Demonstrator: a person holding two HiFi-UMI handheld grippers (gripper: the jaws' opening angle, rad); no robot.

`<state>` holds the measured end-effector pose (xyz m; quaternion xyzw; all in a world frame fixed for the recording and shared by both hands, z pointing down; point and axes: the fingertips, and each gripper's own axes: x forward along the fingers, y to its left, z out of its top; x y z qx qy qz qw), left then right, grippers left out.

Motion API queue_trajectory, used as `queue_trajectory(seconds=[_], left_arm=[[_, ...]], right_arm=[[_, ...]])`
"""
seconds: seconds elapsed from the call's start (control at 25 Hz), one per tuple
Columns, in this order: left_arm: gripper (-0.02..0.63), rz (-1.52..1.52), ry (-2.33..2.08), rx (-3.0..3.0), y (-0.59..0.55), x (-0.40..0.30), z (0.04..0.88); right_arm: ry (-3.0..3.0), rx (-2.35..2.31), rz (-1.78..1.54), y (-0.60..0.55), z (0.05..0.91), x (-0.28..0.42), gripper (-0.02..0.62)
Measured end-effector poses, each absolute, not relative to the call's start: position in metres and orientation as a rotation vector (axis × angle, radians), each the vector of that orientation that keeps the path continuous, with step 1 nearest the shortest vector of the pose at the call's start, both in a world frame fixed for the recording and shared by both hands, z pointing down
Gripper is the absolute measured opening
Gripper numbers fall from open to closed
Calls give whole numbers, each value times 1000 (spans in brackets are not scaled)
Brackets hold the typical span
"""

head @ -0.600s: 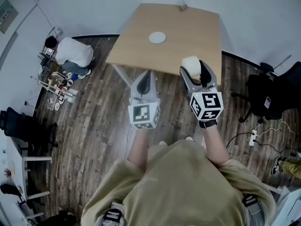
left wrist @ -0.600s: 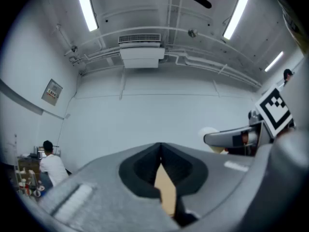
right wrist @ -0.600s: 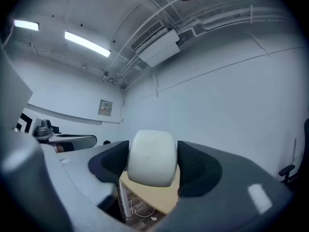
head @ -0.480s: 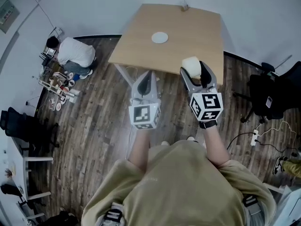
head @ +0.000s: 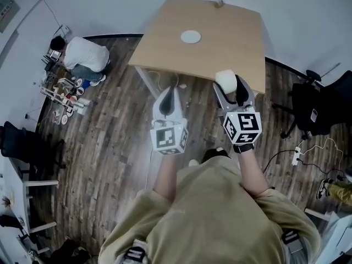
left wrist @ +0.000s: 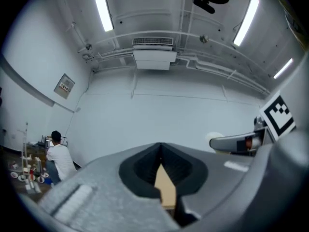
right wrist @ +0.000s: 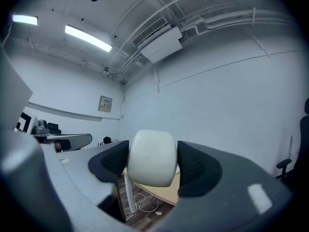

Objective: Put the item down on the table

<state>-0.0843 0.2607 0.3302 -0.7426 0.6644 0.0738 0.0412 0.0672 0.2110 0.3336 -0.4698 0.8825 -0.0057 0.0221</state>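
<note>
Currently the right gripper (head: 234,85) (right wrist: 152,164) fingers (right wrist: 199,167) clamp a white rounded item (head: 224,78) (right wrist: 151,157), held above the near edge of the wooden tabletop (head: 225,34). Left gripper (head: 169,100) (left wrist: 161,164) fingers (left wrist: 140,167) are pressed together, holding nothing. A white disc (head: 191,37) lies on the tabletop.

Light wooden table (head: 165,43), white round disc (head: 191,36) near its middle, small object (head: 219,3) at far edge
</note>
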Motion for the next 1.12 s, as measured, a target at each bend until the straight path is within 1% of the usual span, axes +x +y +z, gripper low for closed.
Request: queue_trajectory(seconds=[0.32,0.48,0.64,0.92,1.12], left_arm=[[2,212,2100,-2315,233,-108,348],[2,149,2120,-2295,190,-119,354],[2,141,2089,-2227,132,-123,333],[2,185,2030,-2159,24,-114,291],[2,213,2073,-2181,-48,-106,296]], right_arm=[[2809,-1397,61,180,343,23,316],[2834,-1323,33,134,347,0,316],[2809,-1273,-4,68,336,-14,317],[2759,-1205,43,-43,297,-14,316],[2731,-1233,-53,-115,307,2,316]])
